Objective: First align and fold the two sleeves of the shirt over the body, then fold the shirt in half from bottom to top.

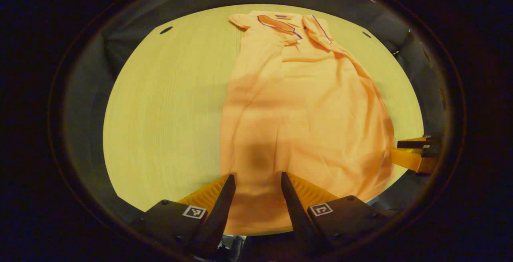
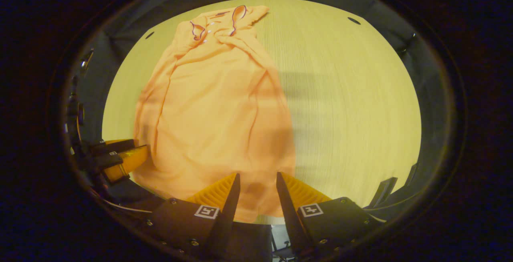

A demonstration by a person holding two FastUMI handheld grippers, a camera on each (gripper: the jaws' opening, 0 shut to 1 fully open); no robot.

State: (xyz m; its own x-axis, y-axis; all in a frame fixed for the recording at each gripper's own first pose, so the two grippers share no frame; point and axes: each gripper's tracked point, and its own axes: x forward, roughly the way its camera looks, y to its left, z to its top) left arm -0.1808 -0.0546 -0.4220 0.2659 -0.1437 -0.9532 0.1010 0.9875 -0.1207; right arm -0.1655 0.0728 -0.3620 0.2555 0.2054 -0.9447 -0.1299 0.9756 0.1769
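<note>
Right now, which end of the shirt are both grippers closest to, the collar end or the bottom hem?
The bottom hem. The left gripper and right gripper both sit open at it, while the collar lies at the table's far side.

Dim, warm-tinted light; soft shadows, mild blur, bowed fisheye edges.

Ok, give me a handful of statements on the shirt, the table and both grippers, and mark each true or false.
1. The shirt lies on a wooden table. True.
2. Its collar lies at the far end from the grippers. True.
3. The shirt is already folded in half from bottom to top. False: it lies at full length, sleeves folded in.
4. The left gripper is clamped shut. False: its fingers stand apart over the hem.
5. The right gripper is open at the near hem. True.
</note>
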